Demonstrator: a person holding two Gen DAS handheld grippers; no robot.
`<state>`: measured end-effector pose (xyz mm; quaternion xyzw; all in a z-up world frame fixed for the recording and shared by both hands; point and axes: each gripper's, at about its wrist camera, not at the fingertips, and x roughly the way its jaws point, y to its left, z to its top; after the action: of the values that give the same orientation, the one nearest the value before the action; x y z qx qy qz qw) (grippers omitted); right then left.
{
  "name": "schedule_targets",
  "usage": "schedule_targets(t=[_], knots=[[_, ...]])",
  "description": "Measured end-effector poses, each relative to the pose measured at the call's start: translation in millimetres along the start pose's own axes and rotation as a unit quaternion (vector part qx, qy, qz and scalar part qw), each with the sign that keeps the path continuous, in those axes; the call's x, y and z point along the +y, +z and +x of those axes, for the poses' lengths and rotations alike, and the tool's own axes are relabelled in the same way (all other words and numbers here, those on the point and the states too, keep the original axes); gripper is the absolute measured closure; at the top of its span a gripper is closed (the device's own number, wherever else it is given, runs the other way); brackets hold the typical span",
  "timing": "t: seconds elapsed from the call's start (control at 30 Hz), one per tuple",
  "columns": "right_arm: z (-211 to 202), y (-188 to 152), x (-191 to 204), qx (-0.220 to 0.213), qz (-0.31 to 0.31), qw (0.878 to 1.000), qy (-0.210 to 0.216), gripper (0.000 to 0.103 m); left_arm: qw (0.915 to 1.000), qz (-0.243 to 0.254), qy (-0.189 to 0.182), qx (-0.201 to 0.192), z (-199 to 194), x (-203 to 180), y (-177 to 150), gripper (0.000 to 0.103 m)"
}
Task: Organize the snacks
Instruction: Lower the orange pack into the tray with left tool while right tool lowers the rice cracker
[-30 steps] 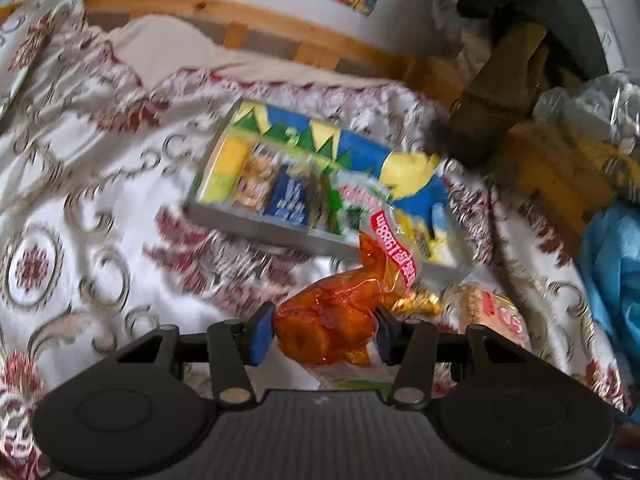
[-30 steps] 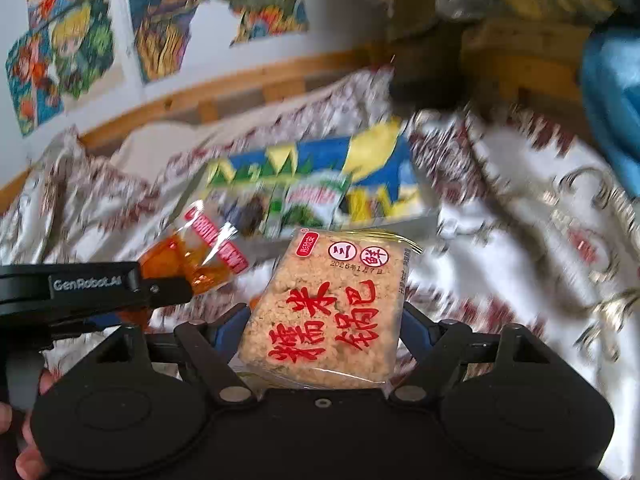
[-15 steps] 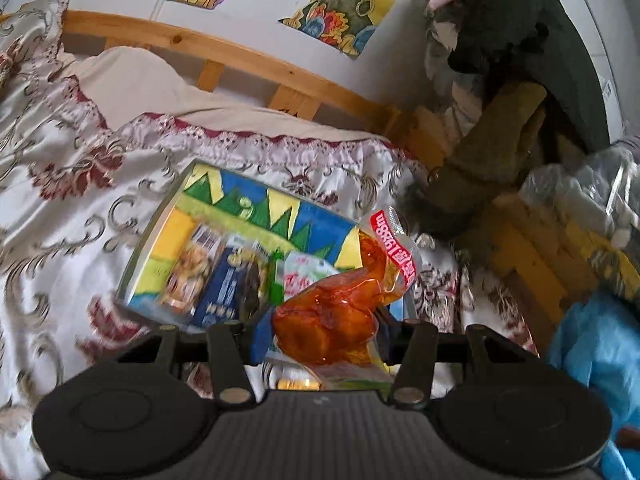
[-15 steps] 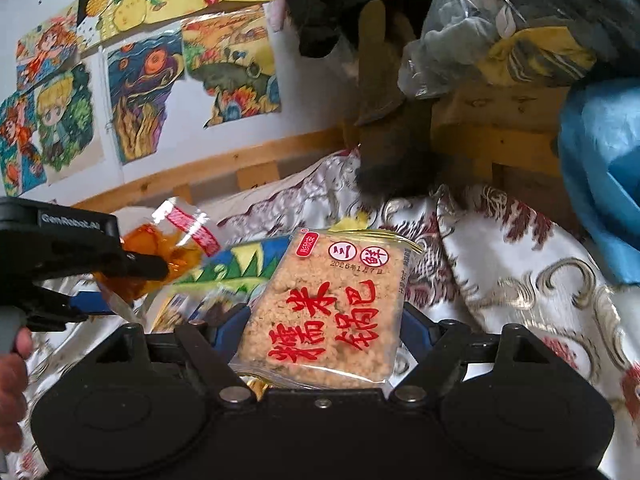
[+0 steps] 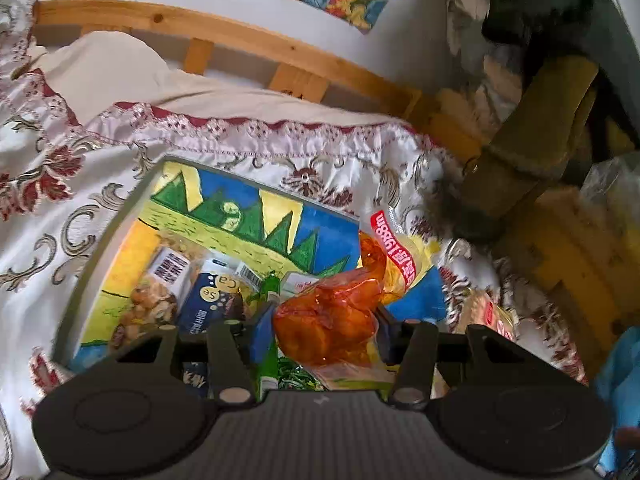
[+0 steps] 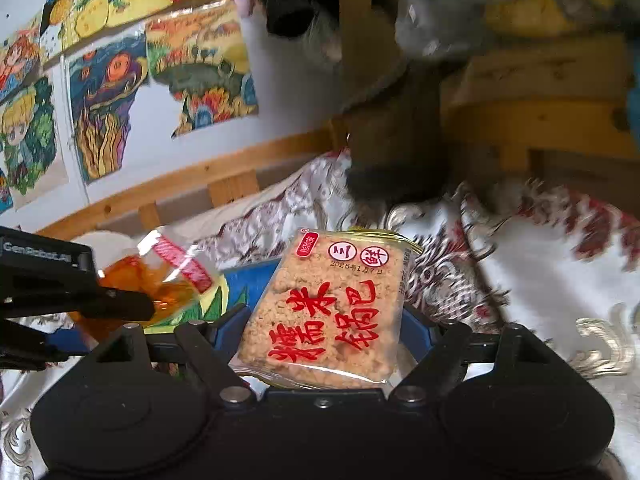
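Note:
My left gripper (image 5: 326,326) is shut on an orange chicken snack pack (image 5: 332,316) with a red and white label, held over the right part of a painted tray (image 5: 120,216). Several snack packs (image 5: 200,300) lie in that tray. My right gripper (image 6: 322,332) is shut on a square rice cracker pack (image 6: 328,304) with red characters, held above the bedspread. In the right wrist view the left gripper (image 6: 120,304) and its orange pack (image 6: 160,284) sit at the left, over the tray's blue and yellow corner (image 6: 248,280). The rice cracker pack (image 5: 496,316) also peeks out at the right of the left wrist view.
A patterned white and red bedspread (image 5: 60,184) covers the bed. A wooden bed rail (image 5: 224,36) and a wall with drawings (image 6: 108,92) stand behind. A brown plush toy (image 6: 396,140) and yellow wooden furniture (image 6: 540,112) crowd the far right.
Both grippers have moved forward toward the headboard with their packs held. The tray now lies right under the left gripper, and the right wrist view has swung up to the wall.

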<state>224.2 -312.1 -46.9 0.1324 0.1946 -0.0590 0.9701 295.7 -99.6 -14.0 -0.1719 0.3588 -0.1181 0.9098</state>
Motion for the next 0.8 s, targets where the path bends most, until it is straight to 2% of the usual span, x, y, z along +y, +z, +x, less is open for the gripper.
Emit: schedule_targets(t=[0.2, 0.33, 0.43, 0.63, 0.8], knots=[[22.2, -6.7, 1.4, 0.031, -0.018, 0.999, 0.002, 0.023, 0.9993, 0.021, 0.024, 0.019, 30.3, 0.2, -8.3, 0.049], [30.8, -14.2, 1.3, 0.068, -0.016, 0.998, 0.010, 0.023, 0.9982, 0.038, 0.039, 0.026, 41.5, 1.5, -12.9, 0.049], [33.1, -18.1, 8.3, 0.074, -0.043, 0.996, 0.008, 0.023, 0.9976, 0.042, 0.047, 0.030, 46.4, 1.7, -16.4, 0.049], [42.4, -23.7, 10.8, 0.085, -0.054, 0.995, 0.003, 0.023, 0.9958, 0.061, 0.060, 0.030, 51.1, -1.3, -16.9, 0.048], [45.2, -29.7, 9.7, 0.085, -0.058, 0.995, -0.001, 0.023, 0.9954, 0.059, 0.069, 0.031, 53.9, 0.7, -16.1, 0.047]])
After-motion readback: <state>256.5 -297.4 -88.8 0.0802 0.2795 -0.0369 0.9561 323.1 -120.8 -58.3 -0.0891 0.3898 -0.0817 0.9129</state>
